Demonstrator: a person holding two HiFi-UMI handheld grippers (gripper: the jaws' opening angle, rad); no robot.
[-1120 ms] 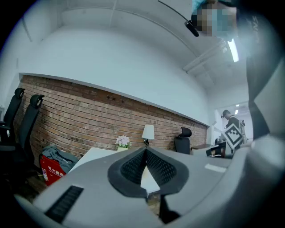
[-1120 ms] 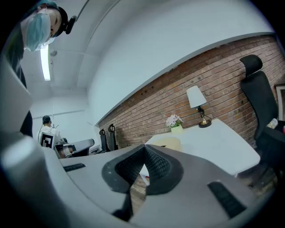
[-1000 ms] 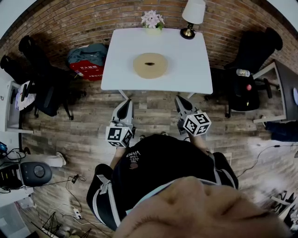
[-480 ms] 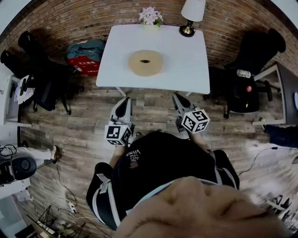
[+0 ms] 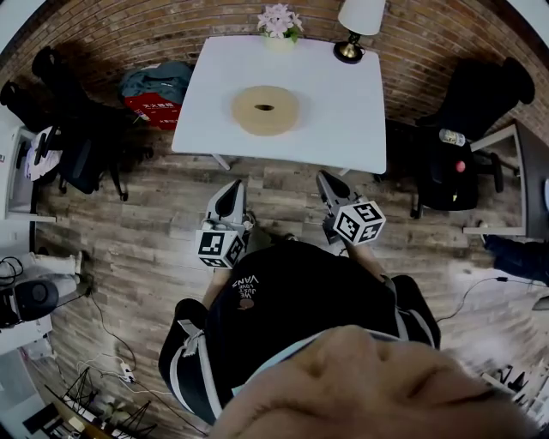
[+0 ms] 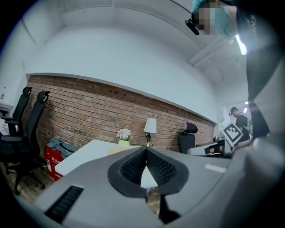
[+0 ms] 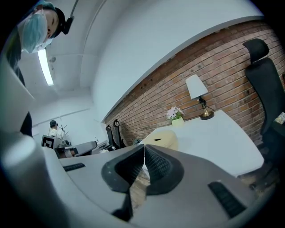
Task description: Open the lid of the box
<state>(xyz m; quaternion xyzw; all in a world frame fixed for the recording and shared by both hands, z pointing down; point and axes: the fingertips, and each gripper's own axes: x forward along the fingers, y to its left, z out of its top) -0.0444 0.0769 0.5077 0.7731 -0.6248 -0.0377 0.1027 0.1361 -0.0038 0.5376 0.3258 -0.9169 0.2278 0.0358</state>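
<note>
Round tan box (image 5: 264, 110), lid shut, sits mid-desk (image 5: 343, 120). Flowers (image 5: 278, 19) and lamp (image 5: 356, 26) at the far edge. Both tongs held short of the desk, over plank floor (image 5: 163, 240). Left tongs (image 5: 232, 190) closed, empty. Right tongs (image 5: 325, 181) closed, empty.

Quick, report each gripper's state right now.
Left gripper: closed, holding nothing.
Right gripper: closed, holding nothing.
</note>
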